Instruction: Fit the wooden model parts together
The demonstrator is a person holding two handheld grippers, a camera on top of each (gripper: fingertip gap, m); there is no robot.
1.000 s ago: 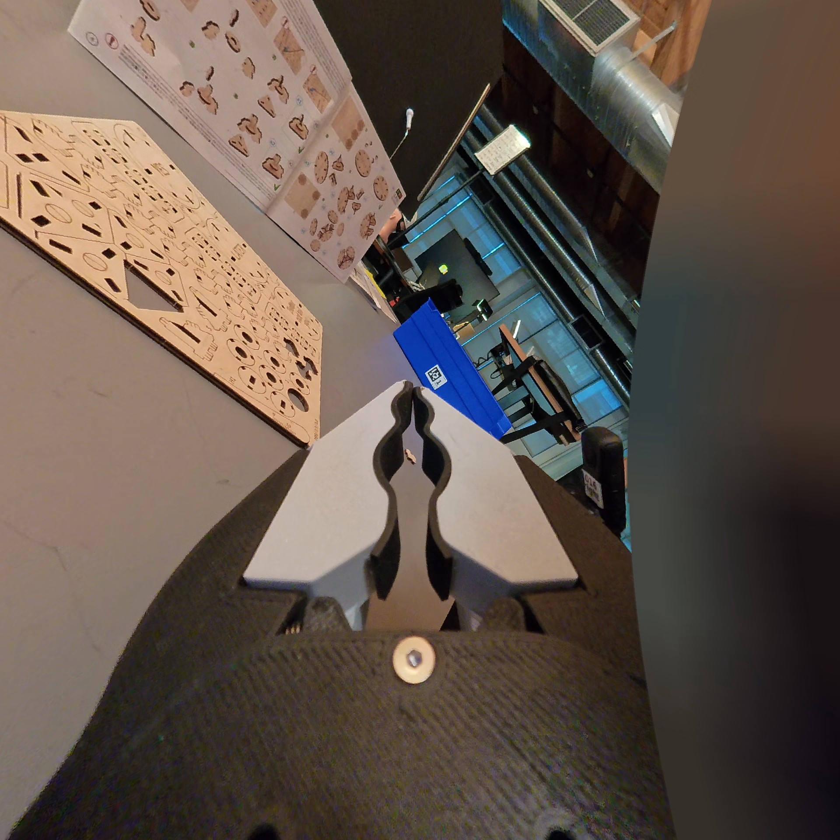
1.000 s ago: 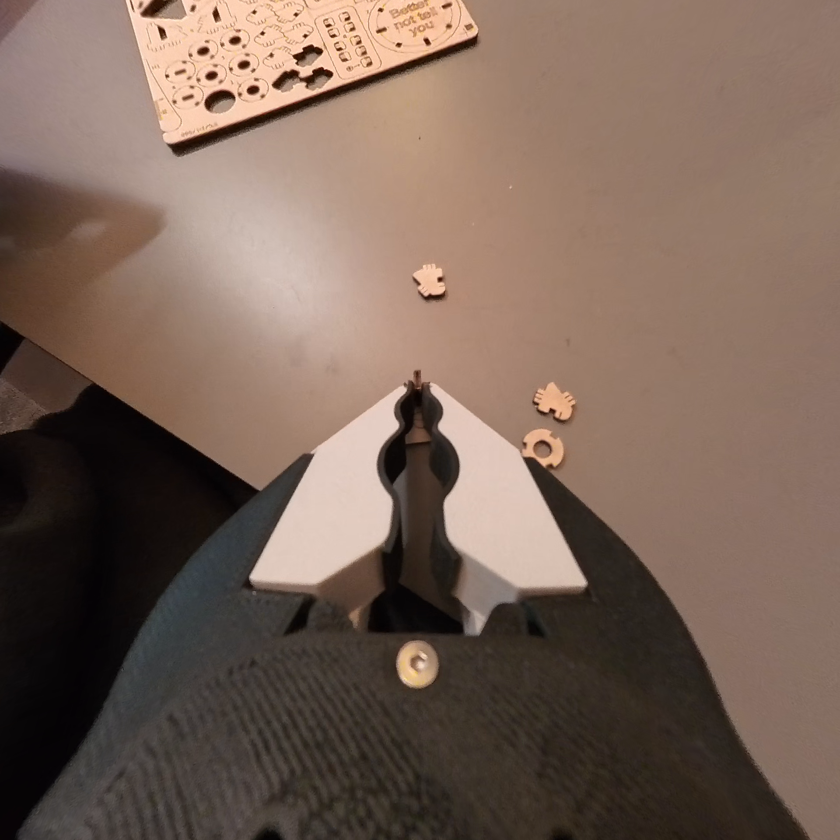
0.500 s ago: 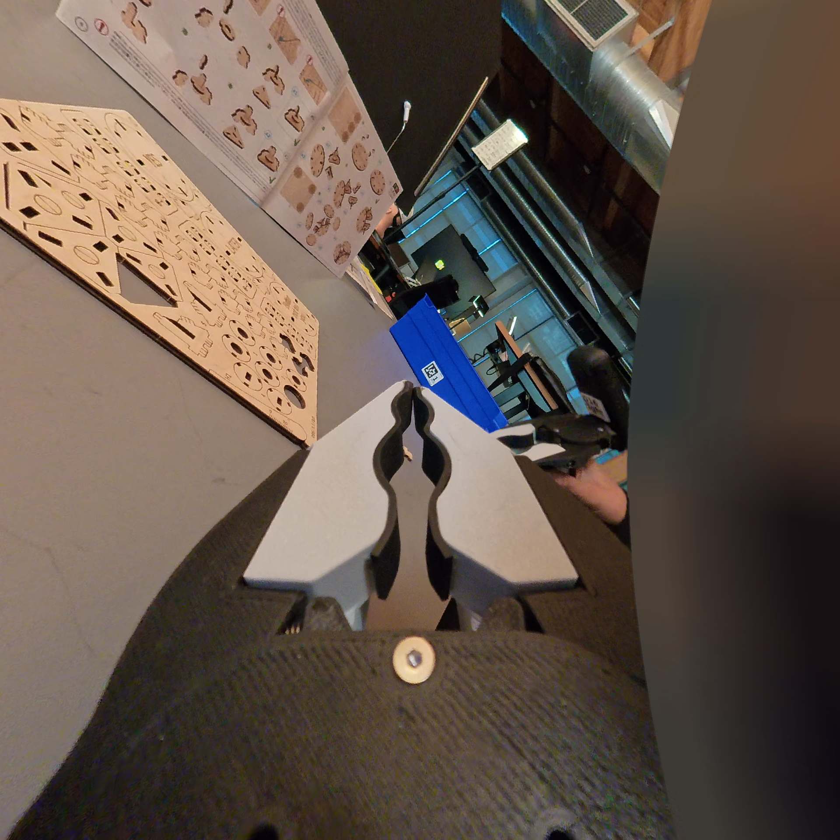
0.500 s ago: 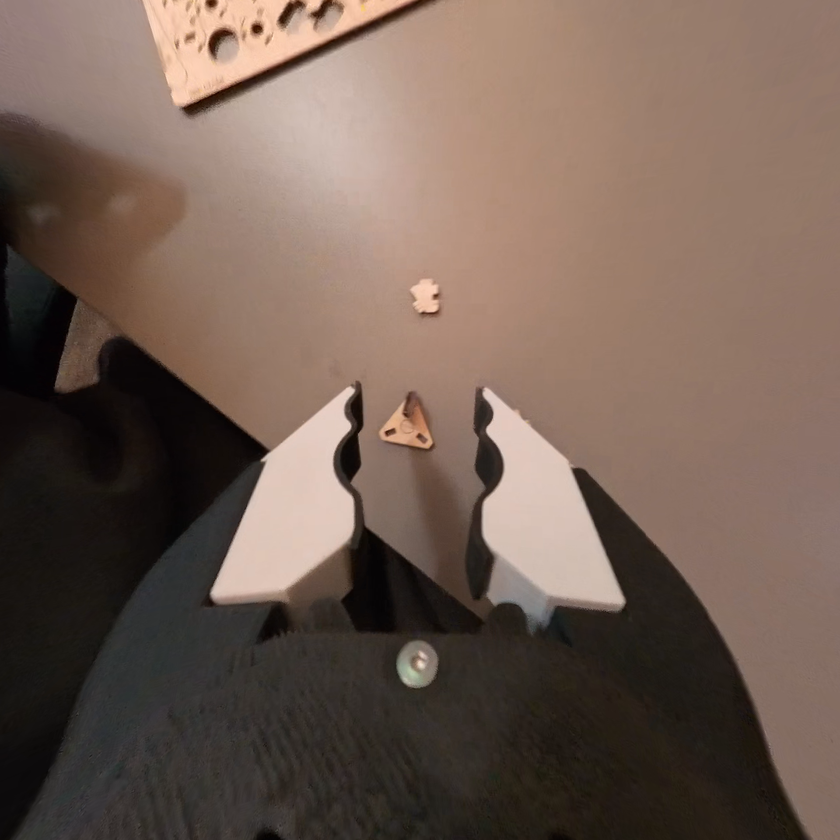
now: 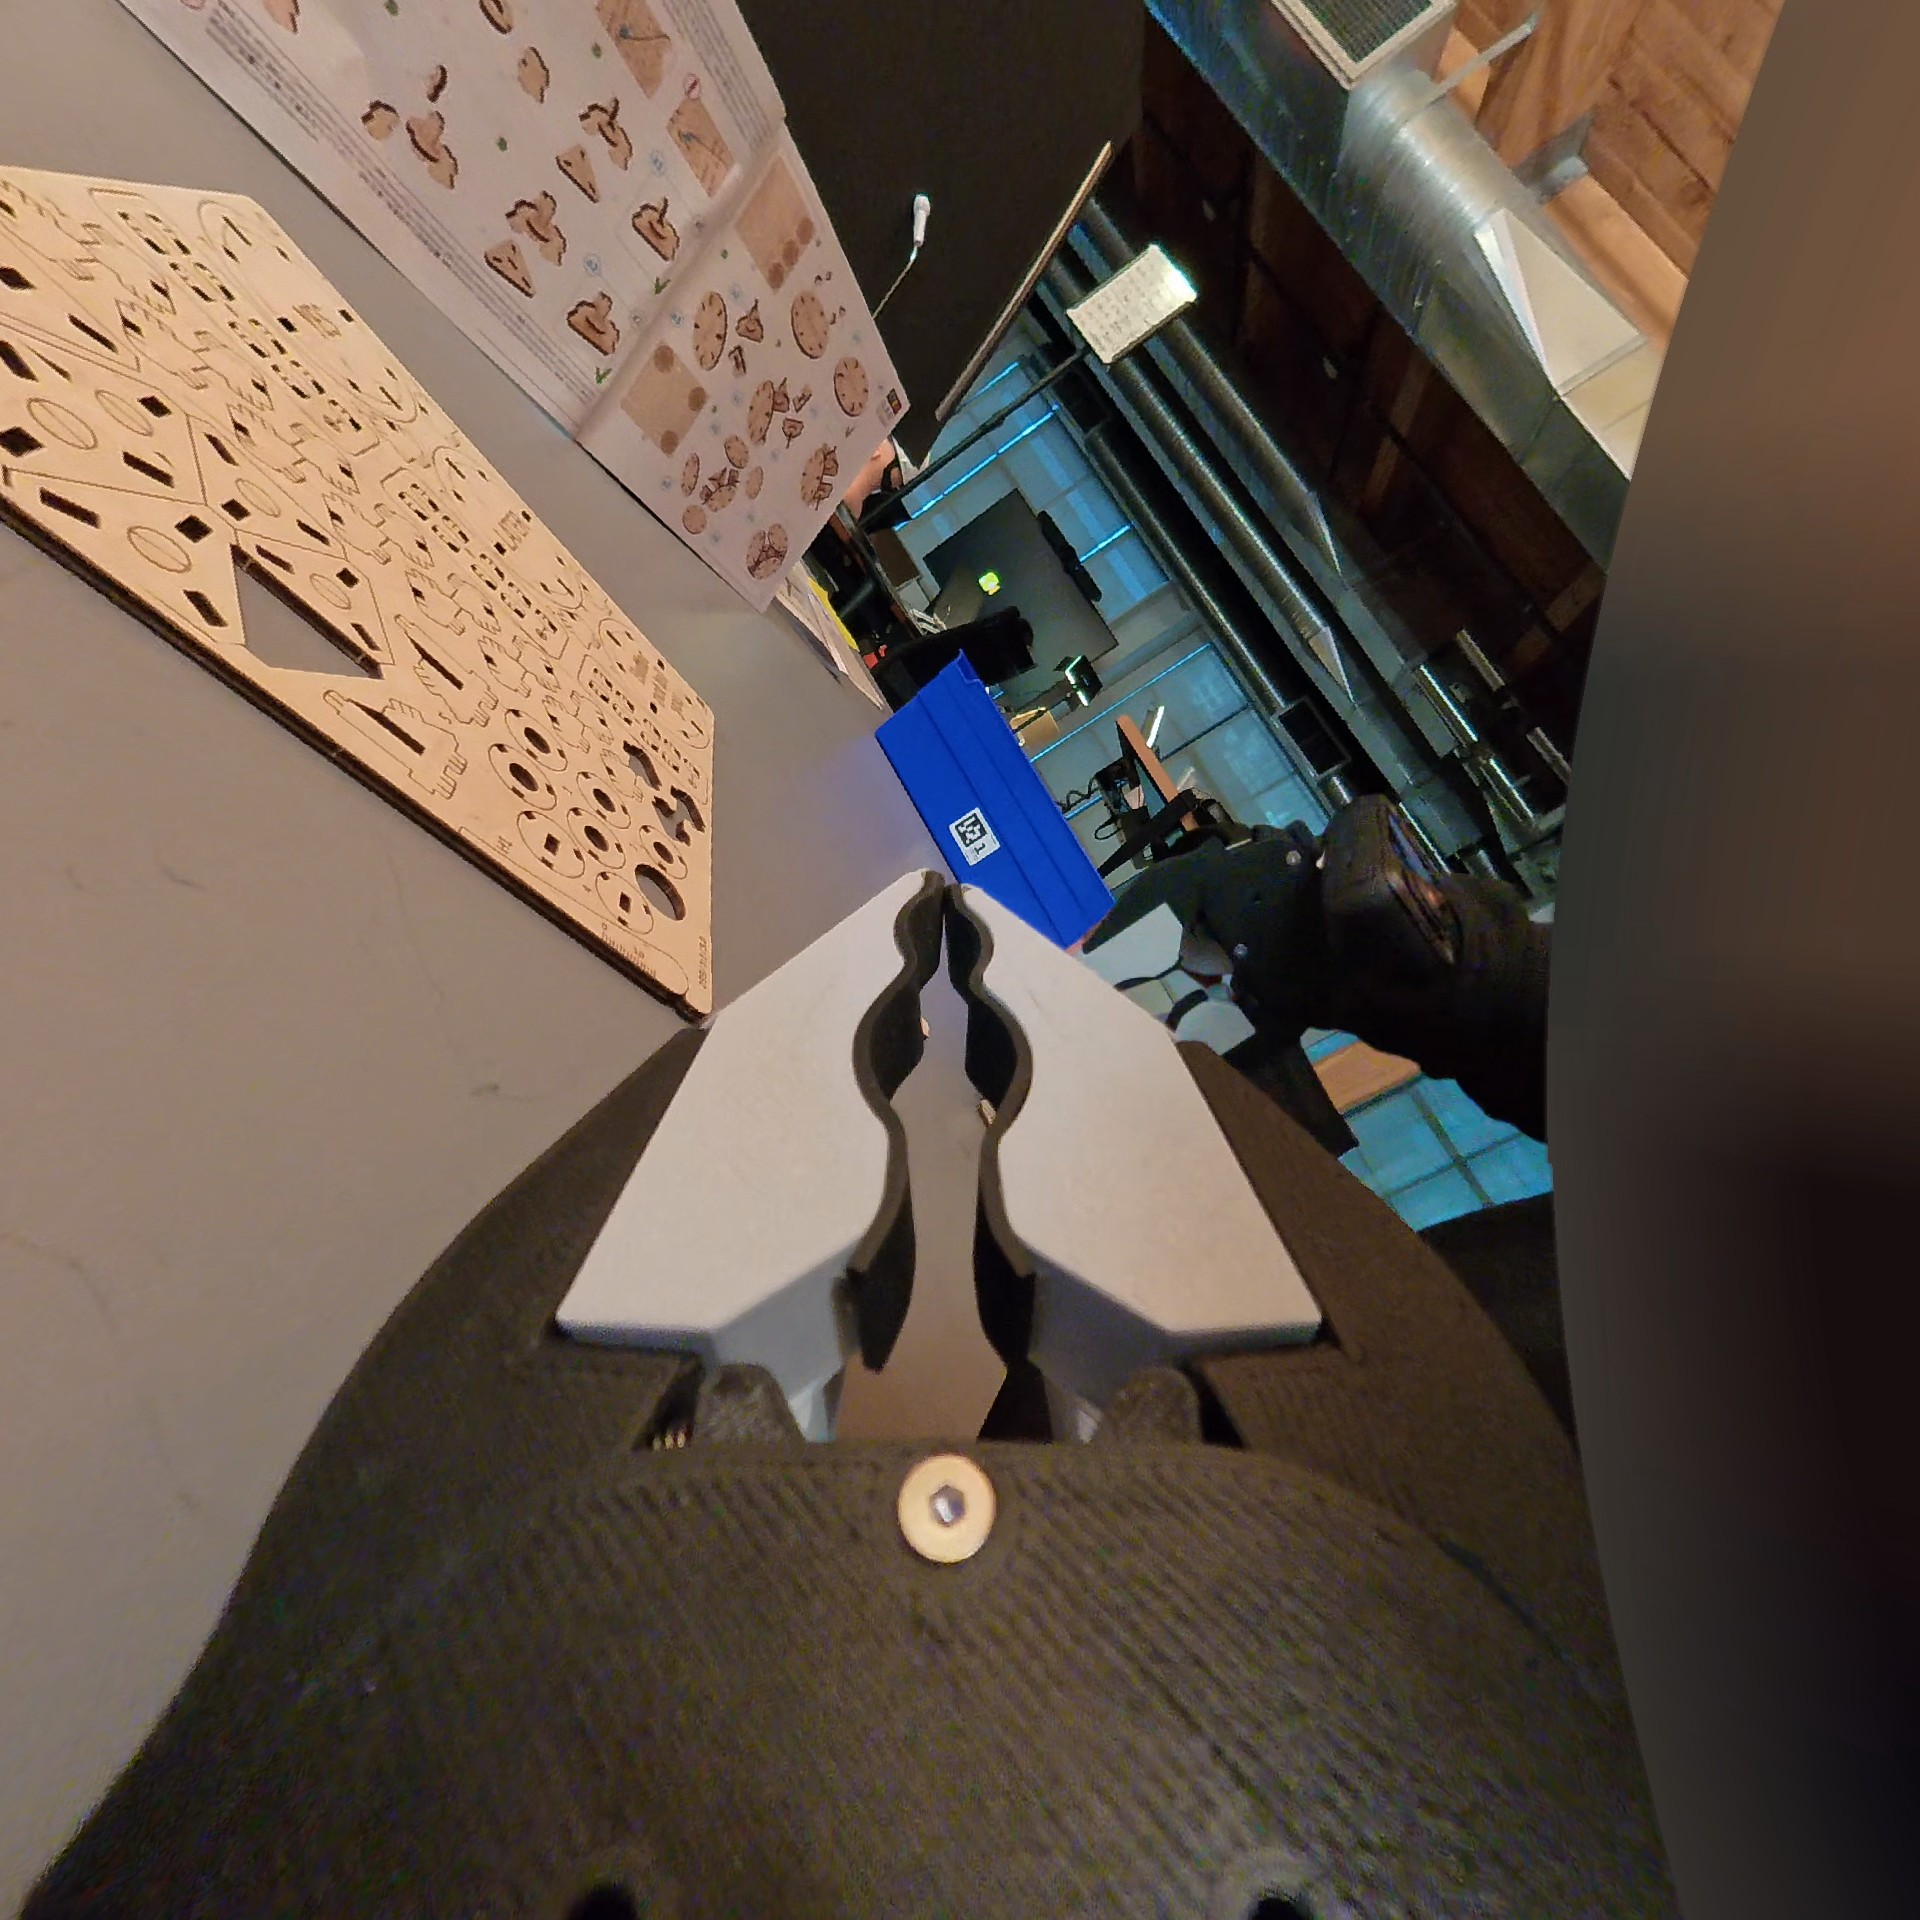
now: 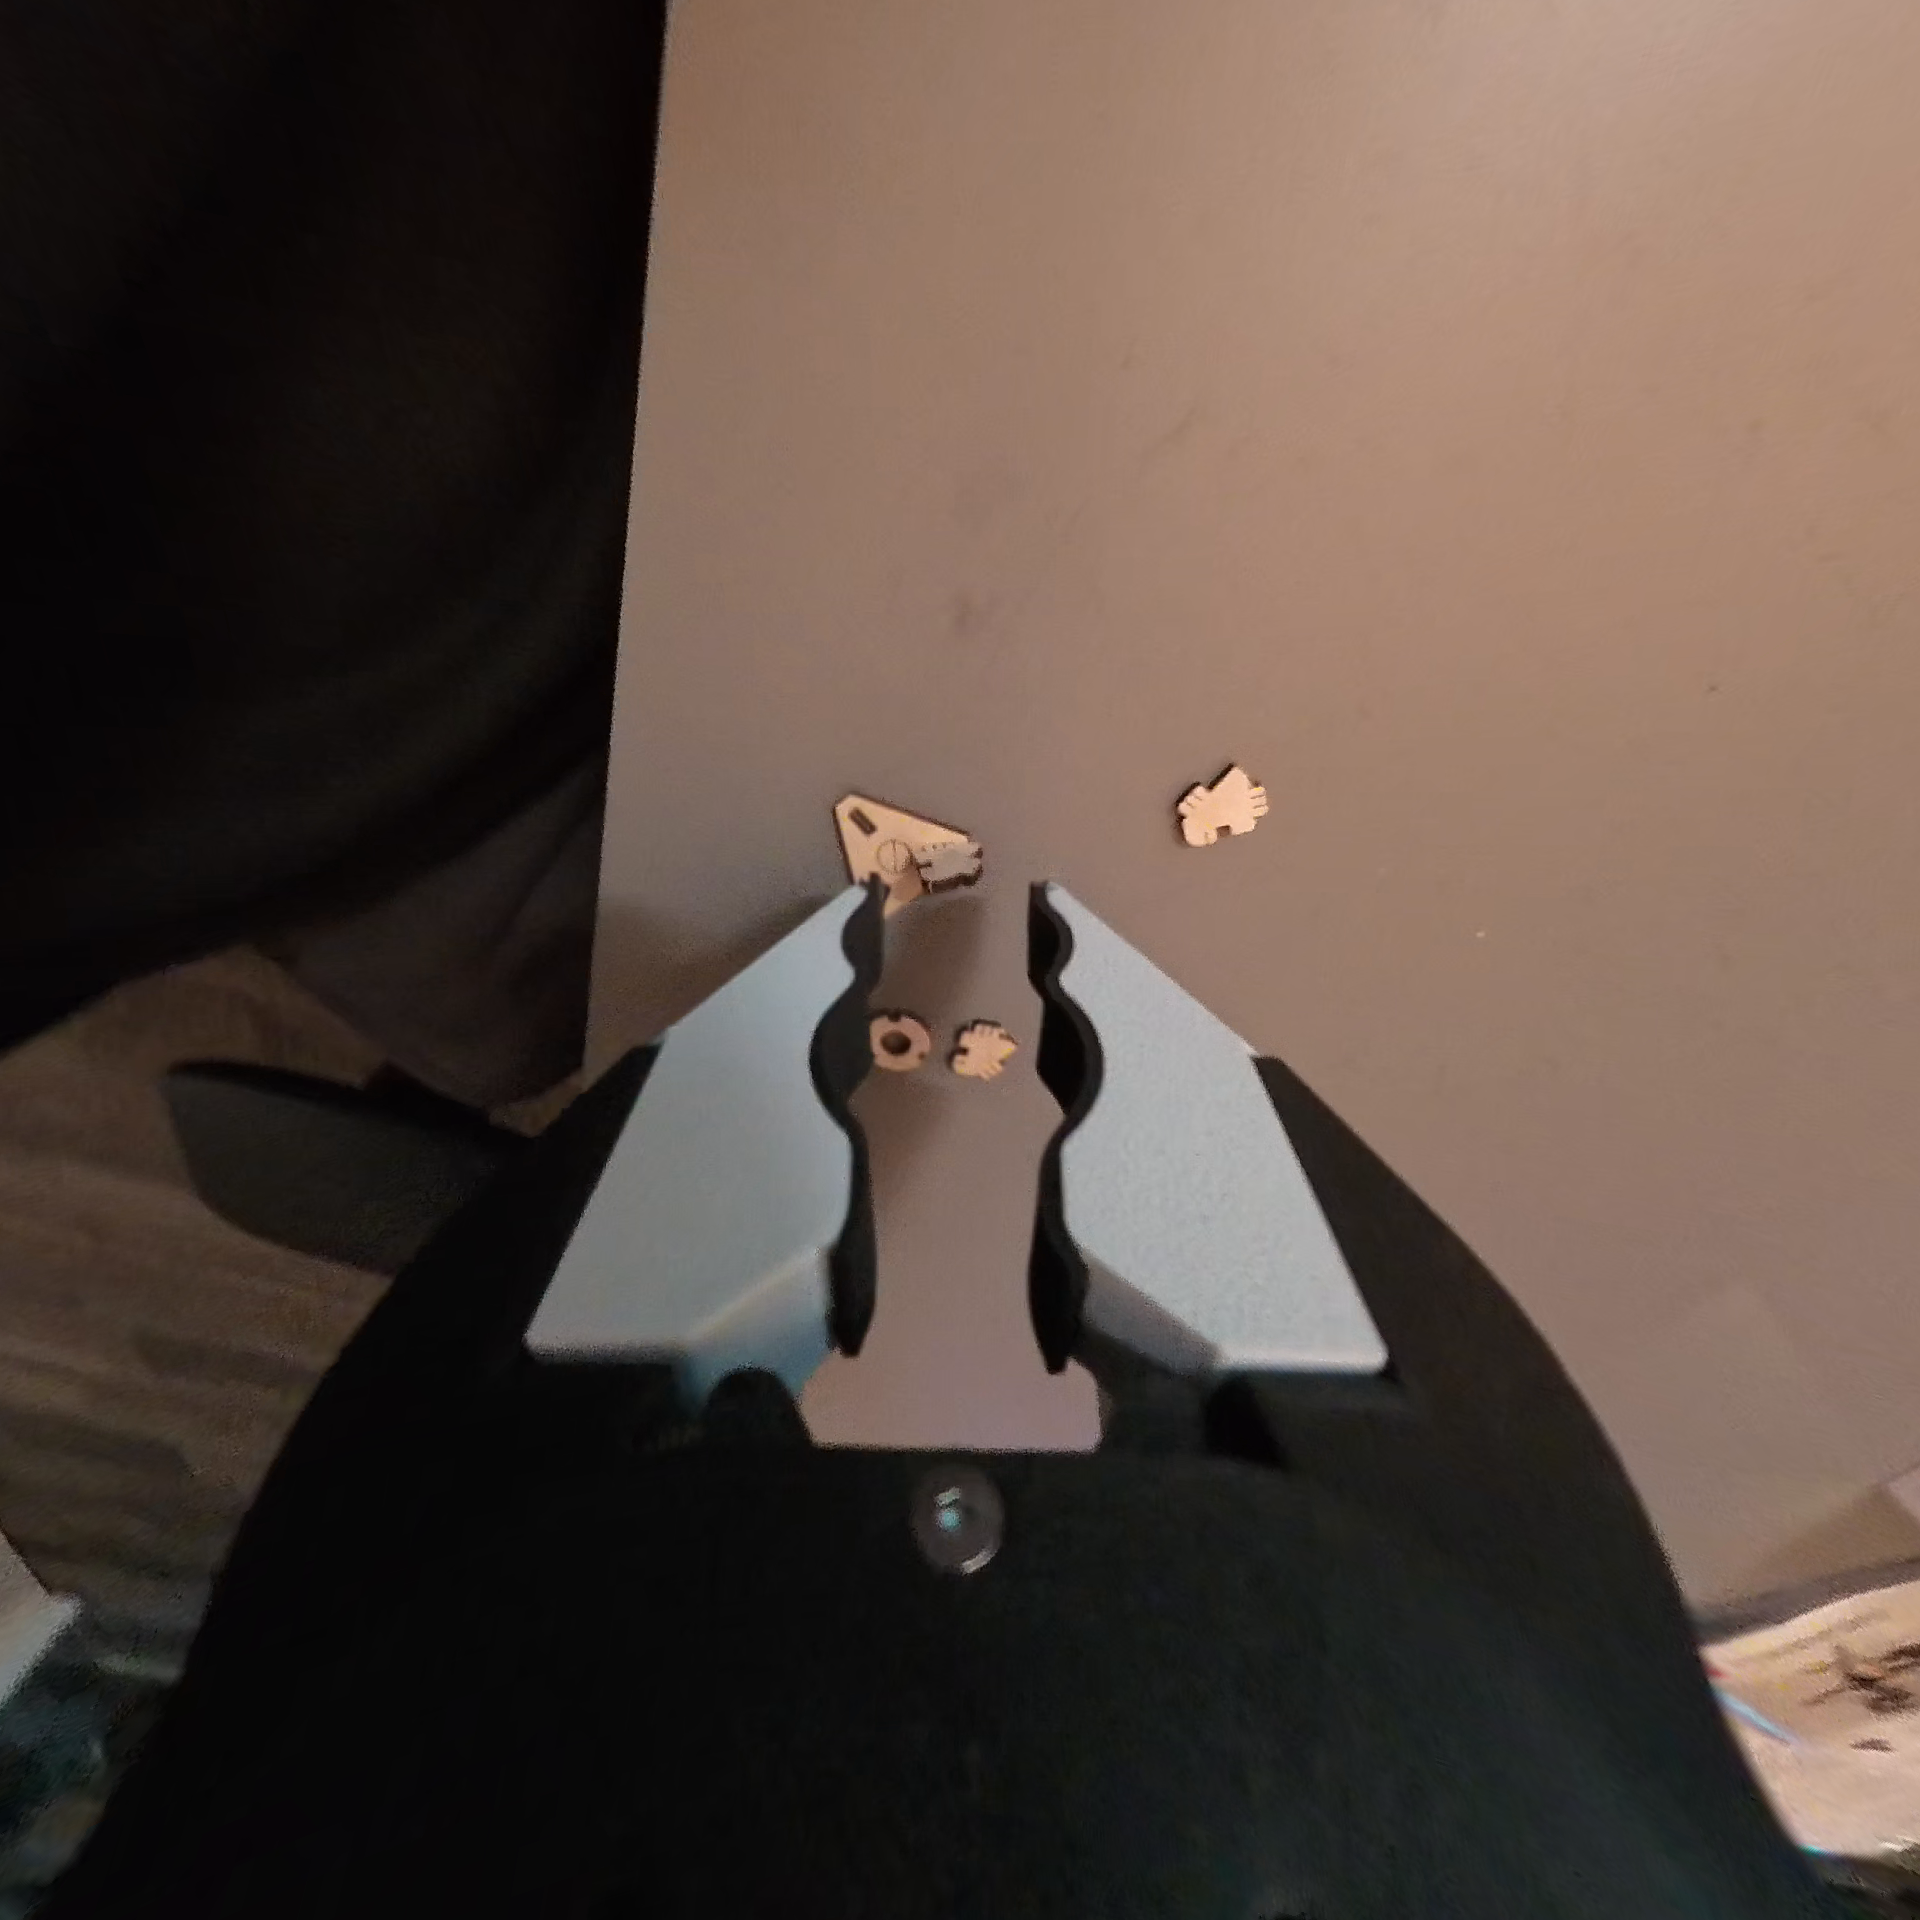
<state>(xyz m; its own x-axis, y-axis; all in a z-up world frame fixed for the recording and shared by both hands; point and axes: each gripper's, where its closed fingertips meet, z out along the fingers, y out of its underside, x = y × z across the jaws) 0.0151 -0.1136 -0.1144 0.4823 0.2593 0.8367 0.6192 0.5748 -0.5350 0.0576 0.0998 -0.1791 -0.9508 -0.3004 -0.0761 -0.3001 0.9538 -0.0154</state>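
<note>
A grey tabletop (image 6: 1351, 416) fills most of the right wrist view, with dark fabric at the upper left of the frame. In the left wrist view the same surface tilts across the left half, and a workshop with metal ducting (image 5: 1455, 208) shows at the upper right.

The right gripper (image 6: 951, 894) hangs over the tabletop with its fingers (image 6: 1101, 1039) partly open and gripping nothing. Just beyond its left fingertip lies a triangular wooden piece (image 6: 883, 836) with a small toothed piece (image 6: 951, 862) set on its right corner. Seen through the gap between the fingers, on the tabletop, are a small wooden ring (image 6: 896, 1042) and a toothed wooden piece (image 6: 982, 1051). Another toothed piece (image 6: 1221, 805) lies apart, right of centre.

The left gripper (image 5: 943, 888) has its fingers (image 5: 790, 1091) closed tip to tip, with nothing visible between them. At the left of that frame lies a laser-cut wooden sheet (image 5: 312, 520), with a printed instruction sheet (image 5: 623, 208) above it. A blue bin (image 5: 987, 800) stands just past the fingertips, and the other gripper shows at centre right.
</note>
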